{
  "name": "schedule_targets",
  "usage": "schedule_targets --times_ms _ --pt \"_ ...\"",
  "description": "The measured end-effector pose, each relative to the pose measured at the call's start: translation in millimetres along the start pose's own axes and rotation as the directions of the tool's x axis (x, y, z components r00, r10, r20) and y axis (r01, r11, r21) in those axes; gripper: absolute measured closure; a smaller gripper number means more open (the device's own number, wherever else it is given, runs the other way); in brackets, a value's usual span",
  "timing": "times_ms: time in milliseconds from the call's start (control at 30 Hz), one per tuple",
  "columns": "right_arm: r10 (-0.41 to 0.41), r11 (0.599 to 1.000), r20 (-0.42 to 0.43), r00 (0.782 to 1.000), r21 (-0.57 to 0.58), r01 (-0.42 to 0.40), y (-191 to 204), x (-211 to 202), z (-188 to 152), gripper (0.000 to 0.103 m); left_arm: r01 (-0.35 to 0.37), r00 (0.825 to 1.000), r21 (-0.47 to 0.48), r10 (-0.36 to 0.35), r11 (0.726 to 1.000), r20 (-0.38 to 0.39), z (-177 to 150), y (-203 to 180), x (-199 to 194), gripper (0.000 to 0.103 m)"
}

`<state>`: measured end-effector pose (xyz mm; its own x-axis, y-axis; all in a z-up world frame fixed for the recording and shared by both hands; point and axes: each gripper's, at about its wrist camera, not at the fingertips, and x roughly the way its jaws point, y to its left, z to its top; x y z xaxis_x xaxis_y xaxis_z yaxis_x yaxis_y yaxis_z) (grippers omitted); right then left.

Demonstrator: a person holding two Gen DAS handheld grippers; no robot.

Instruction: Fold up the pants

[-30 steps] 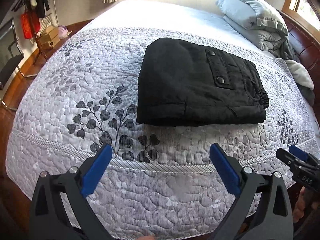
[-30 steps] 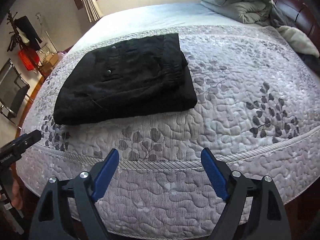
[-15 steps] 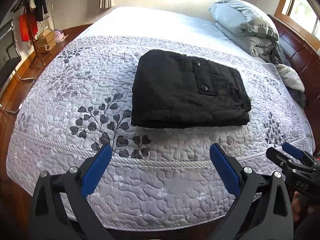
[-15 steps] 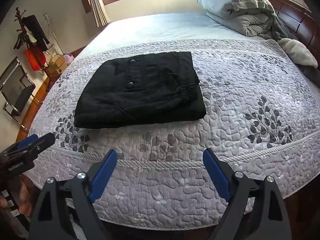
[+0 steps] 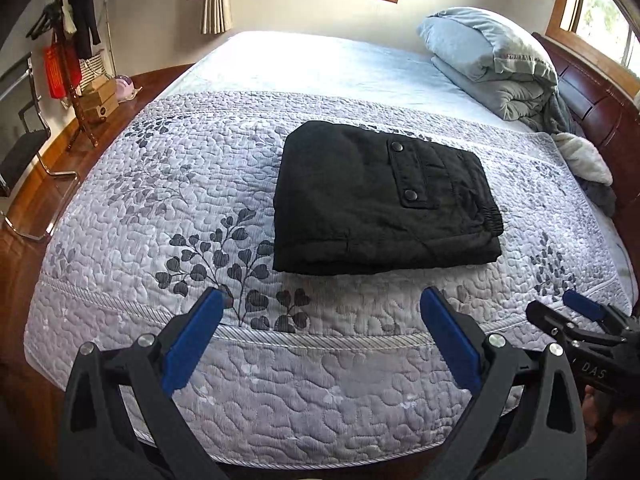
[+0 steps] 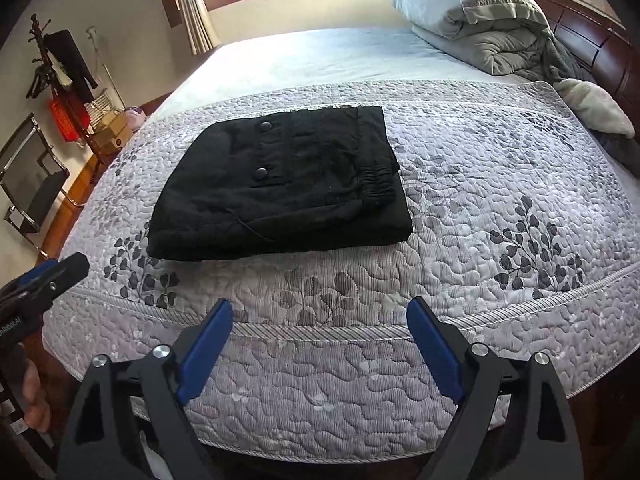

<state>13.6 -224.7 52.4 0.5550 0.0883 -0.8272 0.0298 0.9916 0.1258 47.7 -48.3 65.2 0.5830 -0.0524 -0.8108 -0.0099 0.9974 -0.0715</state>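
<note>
- The pants (image 5: 380,200) lie folded on the quilt (image 5: 160,200), mid-bed, well ahead of me.
- My left gripper (image 5: 322,300) hangs off the bed's near edge, fingers spread – nothing between them.
- My right gripper (image 6: 320,312) hangs beside it to the right, likewise spread and apart from the pants.
- The quilt covers the near half of the bed (image 5: 320,60); bare sheet lies behind it.
- A duvet (image 5: 492,60) is piled at the far right, against the headboard (image 5: 600,108).
- A chair (image 5: 24,140) stands left of the bed – a coat rack (image 5: 72,40) behind it.
</note>
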Motion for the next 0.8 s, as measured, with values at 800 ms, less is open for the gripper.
schedule_targets --times_ms 800 --pt "-0.035 0.999 0.004 0.999 0.011 0.035 -4 6 5 0.013 -0.028 0.999 0.034 0.028 0.999 -0.019 -1 -5 11 0.004"
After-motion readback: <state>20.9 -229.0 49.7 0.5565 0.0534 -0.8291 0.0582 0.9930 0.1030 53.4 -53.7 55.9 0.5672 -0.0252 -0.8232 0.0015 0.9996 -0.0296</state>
